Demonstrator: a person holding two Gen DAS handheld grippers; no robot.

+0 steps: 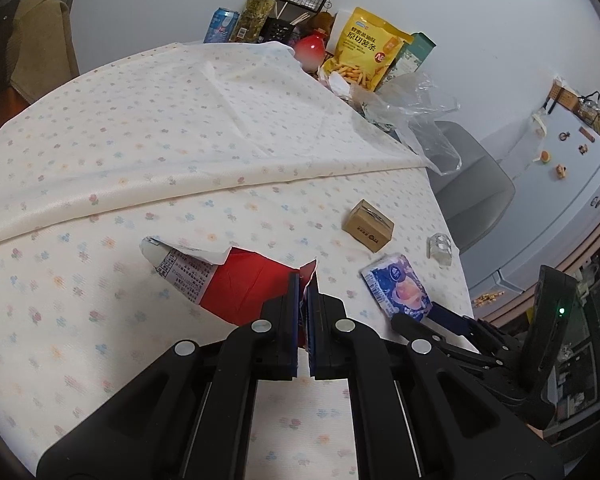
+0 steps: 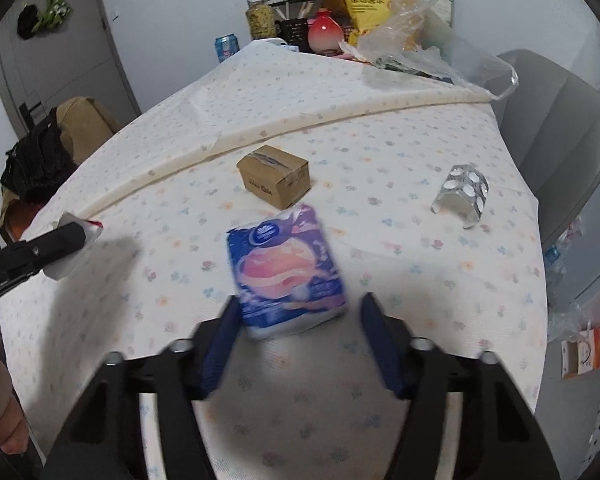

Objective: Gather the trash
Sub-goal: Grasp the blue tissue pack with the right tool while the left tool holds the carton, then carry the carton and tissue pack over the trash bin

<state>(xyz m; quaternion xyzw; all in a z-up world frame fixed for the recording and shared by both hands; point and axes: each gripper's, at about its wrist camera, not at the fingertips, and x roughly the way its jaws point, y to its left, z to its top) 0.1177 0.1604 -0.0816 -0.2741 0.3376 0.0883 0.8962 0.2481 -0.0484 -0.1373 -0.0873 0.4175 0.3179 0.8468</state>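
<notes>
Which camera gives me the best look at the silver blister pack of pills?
The right wrist view: the silver blister pack stands arched on the floral tablecloth, its round white pockets plainly visible. The left wrist view shows it only small, near the table edge, with little detail.

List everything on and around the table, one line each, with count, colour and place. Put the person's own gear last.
red carton: one, red and white, flattened, near table edge, pinched at its torn corner
tissue pack: one, blue and pink, between the right tongs' fingers
cardboard box: one, brown, mid-table
blister pack: one, silver, right side of the table
plastic bag: one, clear, far right corner
snack bag: one, yellow, at the wall
can: one, blue, far end
tablecloth: one, cream, floral, folded over
left tongs: black, shut on carton
right tongs: black, open around pack
</notes>
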